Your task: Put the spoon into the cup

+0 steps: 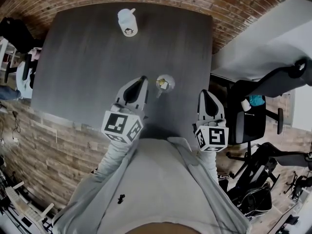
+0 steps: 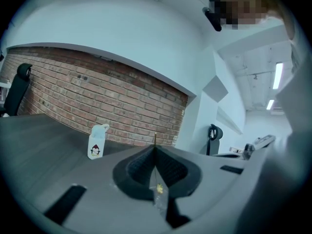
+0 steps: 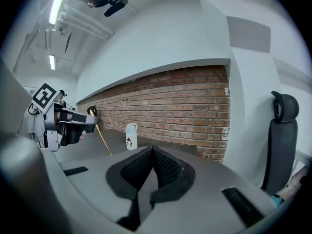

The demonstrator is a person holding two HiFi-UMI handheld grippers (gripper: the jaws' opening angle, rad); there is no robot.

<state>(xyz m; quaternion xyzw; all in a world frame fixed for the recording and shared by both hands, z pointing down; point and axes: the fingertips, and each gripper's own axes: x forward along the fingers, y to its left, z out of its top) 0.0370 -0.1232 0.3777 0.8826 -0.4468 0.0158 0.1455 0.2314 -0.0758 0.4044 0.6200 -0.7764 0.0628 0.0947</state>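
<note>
A small clear glass cup stands on the dark grey table, just right of my left gripper. That gripper is shut on a thin gold spoon, which slants down from its tips in the right gripper view. In the left gripper view the handle tip pokes up above the closed jaws, and the cup shows below them with a gold bit inside. My right gripper hovers at the table's right front, jaws shut and empty, and its own body hides the cup from its camera.
A white bottle with a penguin print stands at the table's far edge. A brick wall runs behind the table. Black office chairs crowd the floor to the right, and another sits at the left.
</note>
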